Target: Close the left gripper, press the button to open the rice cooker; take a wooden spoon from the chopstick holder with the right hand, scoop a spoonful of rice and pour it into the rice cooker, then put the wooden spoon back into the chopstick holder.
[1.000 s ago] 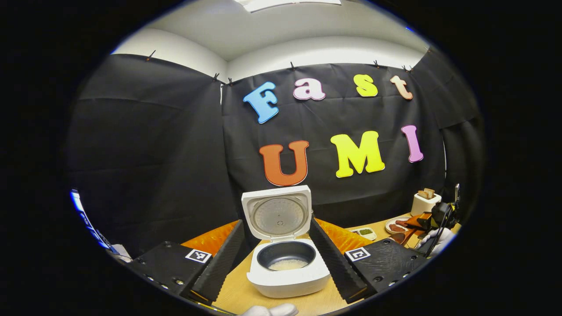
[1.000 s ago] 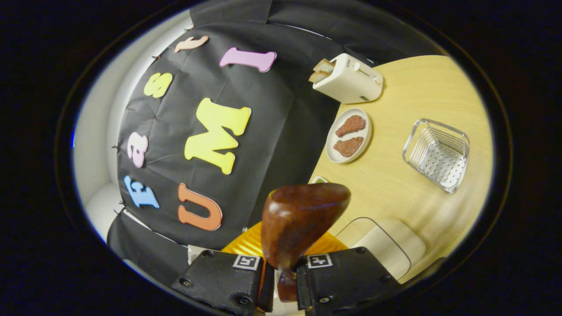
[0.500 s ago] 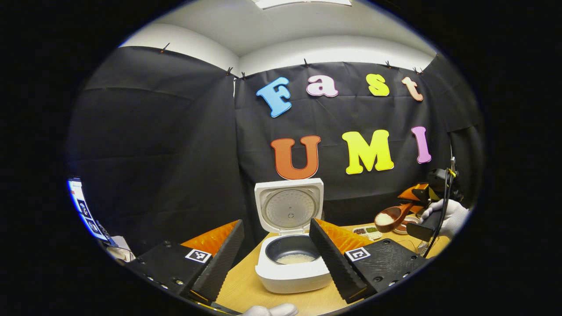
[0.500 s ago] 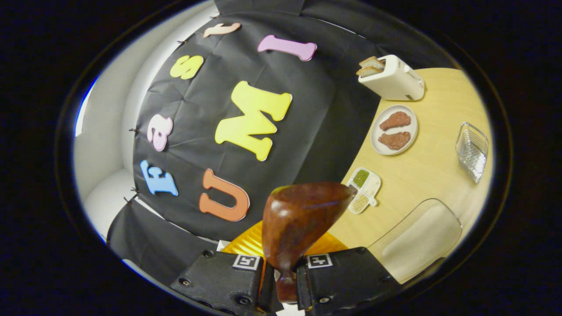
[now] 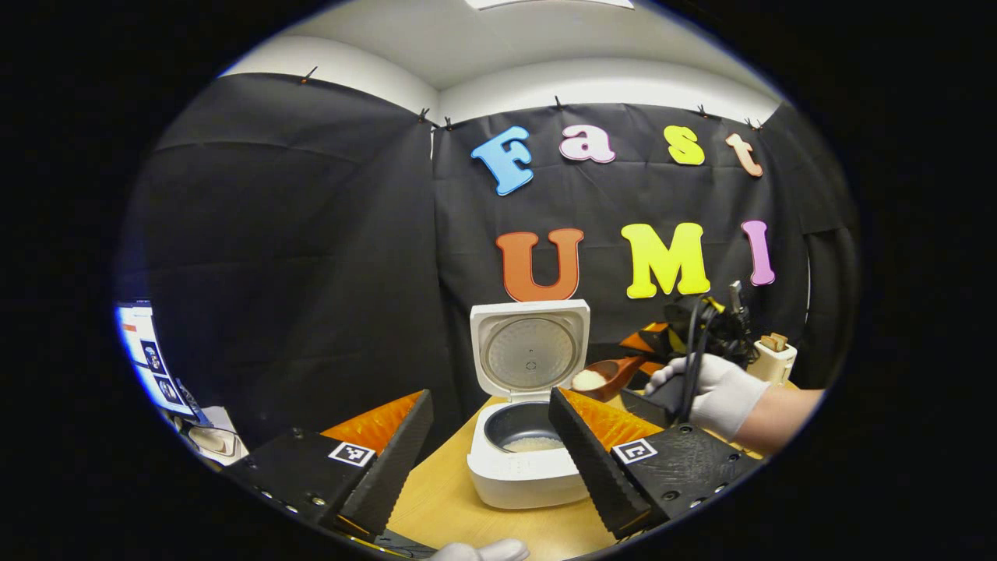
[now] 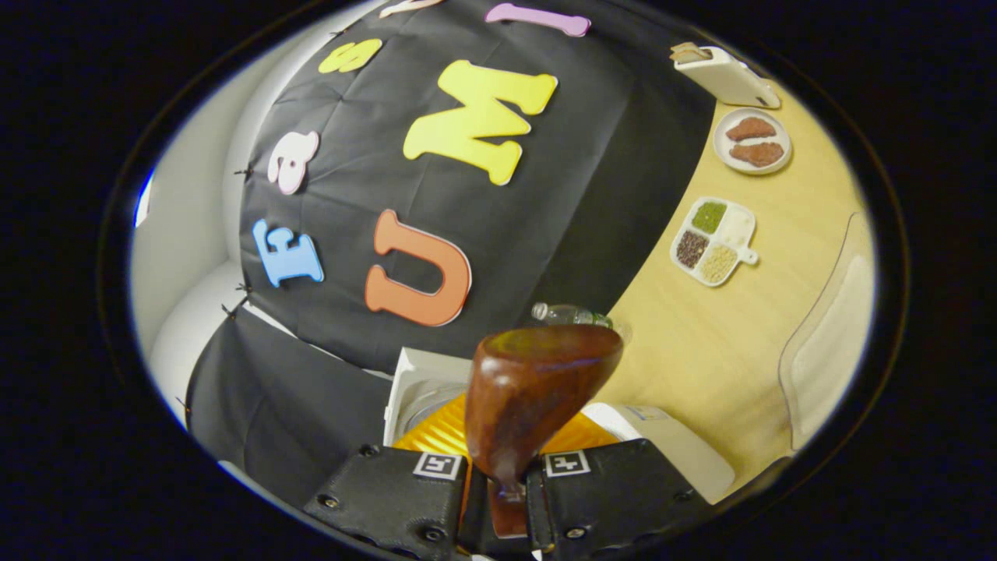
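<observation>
Step in hand: rice is being carried to the cooker. In the left gripper view the wooden spoon [image 5: 604, 377] is loaded with a small white heap and its bowl hangs beside the upper right rim of the rice cooker [image 5: 523, 460].
Right gripper [image 6: 505, 489]: both fingers are clamped on the spoon's handle, with the dark underside of the bowl rising straight ahead of its camera. A gloved hand [image 5: 710, 389] holds this tool.
Left gripper [image 5: 489, 456]: fingers stand wide apart, gripping nothing, framing the cooker from the near side.
Cooker: lid [image 5: 530, 348] is raised upright at the back; the dark inner pot [image 5: 520, 428] is exposed with some rice already at the bottom.
Next move, as a judgement: bring the spoon bowl over the middle of the pot, then roll the wrist to tip the rice in.
Edges: the upright lid stands close behind the spoon, and the pot rim is narrow, so spilling on the table [image 5: 444, 506] is the risk.
Open room: bare tabletop lies to the right of the cooker, toward a divided grain tray [image 6: 713, 241].
Chopstick holder: cannot be made out from these views.
</observation>
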The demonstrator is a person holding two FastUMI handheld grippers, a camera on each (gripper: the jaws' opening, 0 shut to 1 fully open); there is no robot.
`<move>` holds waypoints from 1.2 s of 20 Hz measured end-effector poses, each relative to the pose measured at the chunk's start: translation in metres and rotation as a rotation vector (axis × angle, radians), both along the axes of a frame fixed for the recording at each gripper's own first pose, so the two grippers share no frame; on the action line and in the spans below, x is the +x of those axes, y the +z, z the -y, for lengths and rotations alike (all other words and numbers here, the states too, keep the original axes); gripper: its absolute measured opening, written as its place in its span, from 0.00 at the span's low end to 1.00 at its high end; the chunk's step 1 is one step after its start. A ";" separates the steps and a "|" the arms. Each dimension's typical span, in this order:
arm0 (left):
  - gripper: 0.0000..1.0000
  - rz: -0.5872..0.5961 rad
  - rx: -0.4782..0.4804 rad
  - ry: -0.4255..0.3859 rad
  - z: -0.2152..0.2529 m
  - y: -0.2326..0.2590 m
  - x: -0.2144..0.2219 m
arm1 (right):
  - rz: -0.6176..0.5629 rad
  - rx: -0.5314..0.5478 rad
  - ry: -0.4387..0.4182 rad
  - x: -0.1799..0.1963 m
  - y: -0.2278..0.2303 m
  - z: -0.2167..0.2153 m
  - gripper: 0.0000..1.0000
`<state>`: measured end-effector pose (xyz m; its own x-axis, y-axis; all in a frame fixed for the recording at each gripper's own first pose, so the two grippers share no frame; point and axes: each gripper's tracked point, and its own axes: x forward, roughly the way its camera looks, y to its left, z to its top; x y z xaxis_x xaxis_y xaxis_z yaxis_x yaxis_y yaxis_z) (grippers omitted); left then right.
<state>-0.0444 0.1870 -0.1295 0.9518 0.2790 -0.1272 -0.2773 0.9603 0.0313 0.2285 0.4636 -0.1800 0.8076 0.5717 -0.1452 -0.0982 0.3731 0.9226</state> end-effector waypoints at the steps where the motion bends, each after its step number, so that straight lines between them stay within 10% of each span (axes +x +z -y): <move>1: 0.95 -0.001 -0.002 0.002 -0.001 0.000 -0.001 | -0.004 -0.013 0.018 0.000 -0.007 -0.013 0.22; 10: 0.95 -0.021 -0.012 0.045 -0.016 -0.007 -0.010 | 0.125 -0.333 0.078 0.002 -0.041 -0.068 0.25; 24: 0.95 -0.017 -0.002 0.052 -0.012 -0.005 -0.016 | 0.913 -1.294 0.212 -0.031 -0.031 -0.139 0.25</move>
